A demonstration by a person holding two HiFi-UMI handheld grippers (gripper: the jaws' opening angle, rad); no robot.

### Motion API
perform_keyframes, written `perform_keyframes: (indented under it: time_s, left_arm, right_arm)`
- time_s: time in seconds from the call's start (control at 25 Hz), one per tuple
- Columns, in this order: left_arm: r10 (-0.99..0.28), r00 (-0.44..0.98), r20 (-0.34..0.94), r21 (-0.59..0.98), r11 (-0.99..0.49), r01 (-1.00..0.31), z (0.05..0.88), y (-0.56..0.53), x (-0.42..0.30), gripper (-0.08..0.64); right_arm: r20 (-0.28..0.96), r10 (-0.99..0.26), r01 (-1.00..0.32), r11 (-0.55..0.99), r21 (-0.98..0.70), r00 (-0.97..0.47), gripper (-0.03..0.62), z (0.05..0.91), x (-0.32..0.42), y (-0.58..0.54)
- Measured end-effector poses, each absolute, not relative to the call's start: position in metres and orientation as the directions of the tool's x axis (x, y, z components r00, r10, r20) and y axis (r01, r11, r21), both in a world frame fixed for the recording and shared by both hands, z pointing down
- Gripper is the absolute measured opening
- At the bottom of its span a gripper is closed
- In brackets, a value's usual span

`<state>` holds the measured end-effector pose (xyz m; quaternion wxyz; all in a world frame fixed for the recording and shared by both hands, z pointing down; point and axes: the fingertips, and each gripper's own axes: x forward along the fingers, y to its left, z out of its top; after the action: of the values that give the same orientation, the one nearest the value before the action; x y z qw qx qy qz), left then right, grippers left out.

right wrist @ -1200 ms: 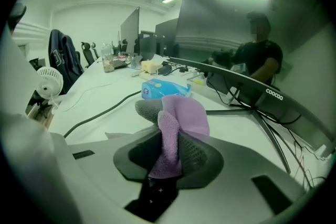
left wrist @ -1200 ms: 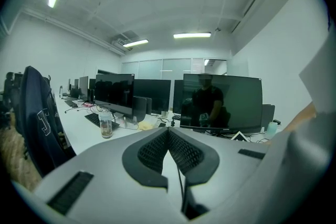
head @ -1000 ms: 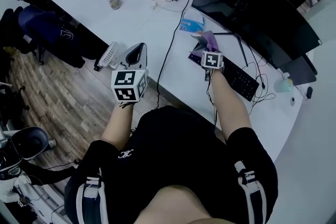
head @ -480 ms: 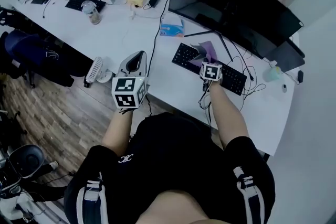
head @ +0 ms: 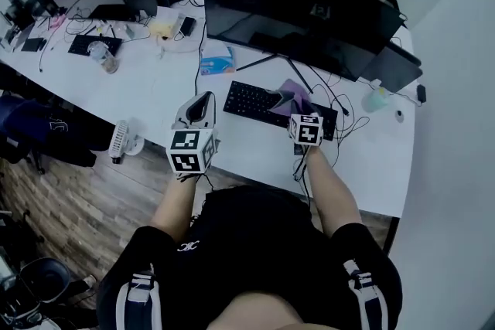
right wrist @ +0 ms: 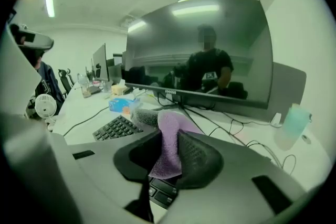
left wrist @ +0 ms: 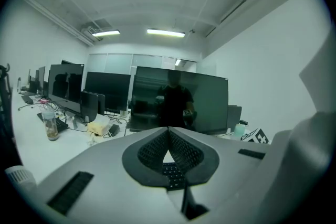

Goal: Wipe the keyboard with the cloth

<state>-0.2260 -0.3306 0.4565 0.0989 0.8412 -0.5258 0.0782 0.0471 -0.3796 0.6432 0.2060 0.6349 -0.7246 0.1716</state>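
A black keyboard [head: 251, 99] lies on the white desk [head: 155, 100] in front of a big monitor. My right gripper [head: 286, 101] is over the keyboard's right part, shut on a purple cloth [head: 297, 91] that drapes onto the keys. In the right gripper view the cloth [right wrist: 169, 141] is pinched between the dark pads [right wrist: 199, 157], with the keyboard [right wrist: 116, 127] running off to the left below. My left gripper [head: 203, 106] hovers near the desk's front edge, left of the keyboard. In the left gripper view its tips [left wrist: 168, 131] meet and hold nothing.
A wide dark monitor [head: 302, 11] stands right behind the keyboard, its stand legs and cables [head: 352, 118] beside it. A blue tissue pack [head: 216, 62] lies at the back left, a small fan [head: 120, 141] at the front edge, a pale bottle [head: 377, 98] at the right.
My right gripper has carried the cloth from the keyboard's left end toward its right part. The head camera has swung, so the desk sits differently in view. The left gripper stays shut.
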Motion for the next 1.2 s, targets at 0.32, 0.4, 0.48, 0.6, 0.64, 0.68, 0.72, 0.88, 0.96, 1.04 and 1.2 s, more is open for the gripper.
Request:
perform_keyframes:
  time_s: [0.32, 0.4, 0.48, 0.6, 0.64, 0.68, 0.72, 0.88, 0.96, 1.04, 1.2]
  left_arm:
    - [-0.813, 0.536, 0.228, 0.091, -0.531, -0.843, 0.448, -0.332, -0.134, 0.014]
    - [-0.796, 0.56, 0.23, 0.08, -0.558, -0.826, 0.445, -0.331, -0.11, 0.014]
    - [-0.781, 0.581, 0.229, 0.072, -0.582, -0.81, 0.441, -0.33, -0.087, 0.014]
    - [-0.765, 0.604, 0.222, 0.067, -0.606, -0.793, 0.437, -0.327, -0.056, 0.014]
    - [-0.761, 0.611, 0.22, 0.067, -0.613, -0.787, 0.435, -0.325, -0.047, 0.012]
    - [-0.755, 0.619, 0.218, 0.067, -0.621, -0.781, 0.434, -0.323, -0.039, 0.014]
    - [-0.749, 0.626, 0.216, 0.067, -0.628, -0.775, 0.434, -0.321, -0.033, 0.013]
    - [-0.739, 0.639, 0.215, 0.058, -0.643, -0.764, 0.429, -0.314, -0.015, 0.014]
    - [-0.739, 0.636, 0.221, 0.056, -0.642, -0.765, 0.429, -0.311, -0.011, 0.012]
    - [-0.741, 0.634, 0.223, 0.053, -0.64, -0.767, 0.428, -0.31, -0.007, 0.014]
    - [-0.743, 0.629, 0.226, 0.048, -0.637, -0.769, 0.428, -0.308, -0.004, 0.013]
  right_arm:
    - [0.172, -0.982, -0.997, 0.071, -0.027, -0.075, 0.106, 0.488, 0.096, -0.334]
    - [0.094, -0.994, -0.998, 0.057, -0.037, -0.06, 0.106, 0.452, 0.111, -0.318]
    - [0.046, -0.998, -0.999, 0.041, -0.035, -0.043, 0.104, 0.429, 0.127, -0.302]
    - [0.022, -1.0, -1.0, 0.013, -0.02, -0.014, 0.101, 0.412, 0.151, -0.281]
    - [0.018, -1.0, -1.0, 0.006, -0.021, -0.006, 0.101, 0.409, 0.159, -0.276]
    - [0.016, -1.0, -1.0, 0.002, -0.028, -0.002, 0.101, 0.407, 0.164, -0.27]
    - [0.014, -1.0, -0.999, 0.001, -0.039, -0.002, 0.101, 0.406, 0.168, -0.266]
    - [0.002, -1.0, -0.998, 0.001, -0.058, -0.001, 0.101, 0.403, 0.181, -0.255]
    - [-0.002, -1.0, -0.998, 0.002, -0.057, -0.002, 0.101, 0.4, 0.184, -0.252]
    - [-0.008, -1.0, -0.998, 0.004, -0.058, -0.003, 0.101, 0.397, 0.188, -0.25]
    - [-0.009, -1.0, -0.998, 0.013, -0.068, -0.012, 0.101, 0.398, 0.19, -0.249]
